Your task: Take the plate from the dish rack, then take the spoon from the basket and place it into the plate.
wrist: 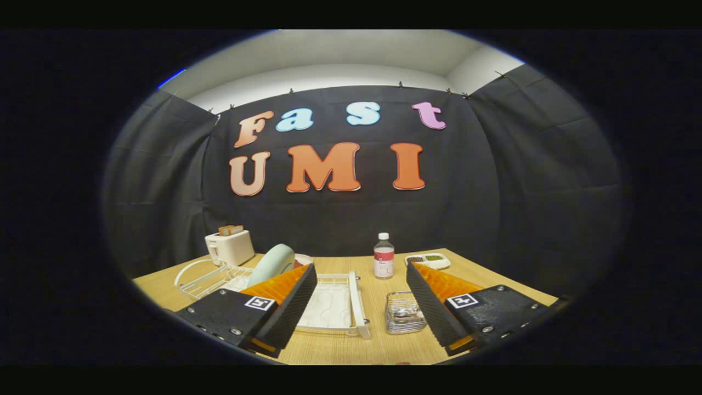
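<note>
A pale green plate (272, 264) stands on edge in the white wire dish rack (211, 277), just beyond my left finger. The rack's white drain tray (335, 307) lies between my fingers. A small clear mesh basket (405, 312) sits on the wooden table (378, 343) close to my right finger, with cutlery inside that I take for the spoon; its shape is hard to make out. My gripper (359, 269) is open and holds nothing, hovering above the table in front of the rack and basket.
A white toaster (230, 247) with bread slices stands at the back left. A small bottle with a red label (384, 256) stands at the back middle. Next to it a white divided dish (428, 260) holds dark and green bits.
</note>
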Motion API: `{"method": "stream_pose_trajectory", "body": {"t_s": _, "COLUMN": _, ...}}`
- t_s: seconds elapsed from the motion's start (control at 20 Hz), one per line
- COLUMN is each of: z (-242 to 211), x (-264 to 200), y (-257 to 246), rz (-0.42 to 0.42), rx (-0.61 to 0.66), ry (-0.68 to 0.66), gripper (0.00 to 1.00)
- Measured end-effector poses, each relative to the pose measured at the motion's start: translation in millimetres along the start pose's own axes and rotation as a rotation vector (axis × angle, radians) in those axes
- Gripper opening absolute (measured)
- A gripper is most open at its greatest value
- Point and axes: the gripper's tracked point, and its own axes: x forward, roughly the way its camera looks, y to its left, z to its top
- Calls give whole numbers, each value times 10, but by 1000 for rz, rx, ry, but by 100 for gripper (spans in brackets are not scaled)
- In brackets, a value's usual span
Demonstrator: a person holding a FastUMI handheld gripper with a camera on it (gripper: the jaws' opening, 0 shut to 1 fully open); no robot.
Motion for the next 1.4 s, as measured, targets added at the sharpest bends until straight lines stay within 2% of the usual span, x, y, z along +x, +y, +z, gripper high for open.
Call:
{"method": "stream_pose_trajectory", "body": {"t_s": 0.55, "z": -167, "x": -5, "y": 198, "rz": 41, "rx": 3, "ry": 48, "gripper": 98}}
{"method": "stream_pose_trajectory", "body": {"t_s": 1.15, "z": -309, "x": 161, "y": 831, "rz": 124, "rx": 11, "ry": 123, "gripper": 98}}
{"method": "stream_pose_trajectory", "body": {"t_s": 1.4, "z": -411, "x": 473, "y": 1245, "rz": 169, "rx": 88, "ry": 235, "gripper": 87}}
